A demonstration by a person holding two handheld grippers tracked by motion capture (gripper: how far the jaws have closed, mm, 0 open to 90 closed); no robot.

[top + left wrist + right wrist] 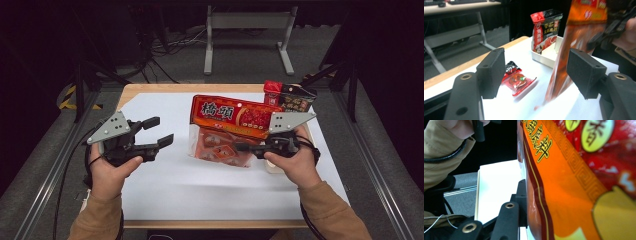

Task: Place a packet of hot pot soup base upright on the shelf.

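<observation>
A large orange and red seasoning packet (225, 130) hangs upright over the middle of the white sheet, with my right gripper (246, 147) shut on its right side. In the right gripper view the packet (574, 182) covers one jaw, and the other jaw presses against its face at the gripper (529, 205). My left gripper (157, 134) stands open to the left of the packet, with nothing between its jaws. In the left gripper view the gripper (536, 72) looks past a small red sachet (517, 80) lying flat on the sheet, and the large packet (579, 32) hangs at the right.
A red and black packet (290, 97) stands in a white tray (549, 58) at the far right of the table. A white sheet (165, 185) covers most of the wooden tabletop (150, 87). A metal table frame (245, 30) stands on the floor beyond.
</observation>
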